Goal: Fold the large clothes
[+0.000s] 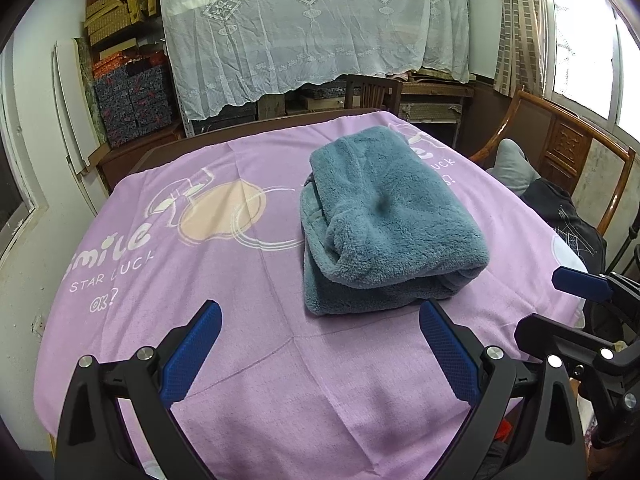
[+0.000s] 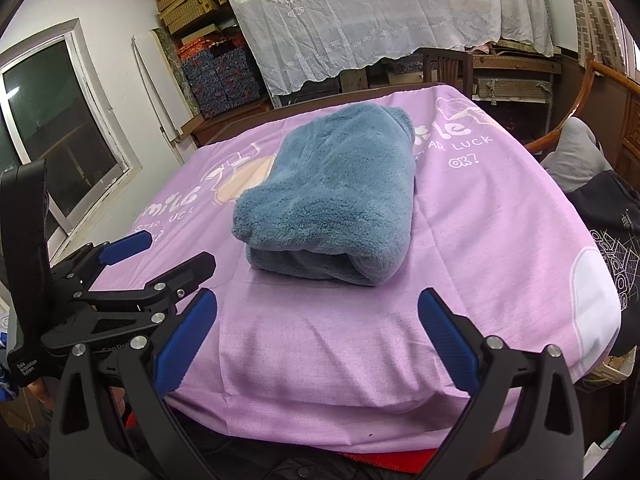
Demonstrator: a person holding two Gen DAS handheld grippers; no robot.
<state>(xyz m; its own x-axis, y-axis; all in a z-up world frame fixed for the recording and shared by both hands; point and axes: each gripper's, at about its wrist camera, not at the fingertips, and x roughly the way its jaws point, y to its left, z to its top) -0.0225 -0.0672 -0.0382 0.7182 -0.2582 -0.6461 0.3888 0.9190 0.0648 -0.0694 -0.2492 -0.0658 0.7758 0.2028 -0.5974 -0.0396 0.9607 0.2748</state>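
A fluffy blue-grey garment [image 1: 384, 220] [image 2: 340, 192] lies folded into a thick bundle on the purple printed table cover [image 1: 248, 360] [image 2: 500, 264]. My left gripper [image 1: 320, 316] is open and holds nothing, hovering over the cover just short of the bundle's near edge. My right gripper [image 2: 318, 304] is open too, at the table's front edge, a little short of the bundle. The right gripper [image 1: 576, 304] also shows at the right edge of the left wrist view. In the right wrist view the left gripper [image 2: 160, 252] shows at the left, jaws apart.
A wooden chair [image 1: 560, 152] holding dark and grey clothes [image 1: 560, 208] stands right of the table. Behind are a lace-draped shelf [image 1: 312, 28], stacked boxes [image 1: 128, 92] and another chair [image 1: 372, 92]. A window [image 2: 52, 128] is on the left wall.
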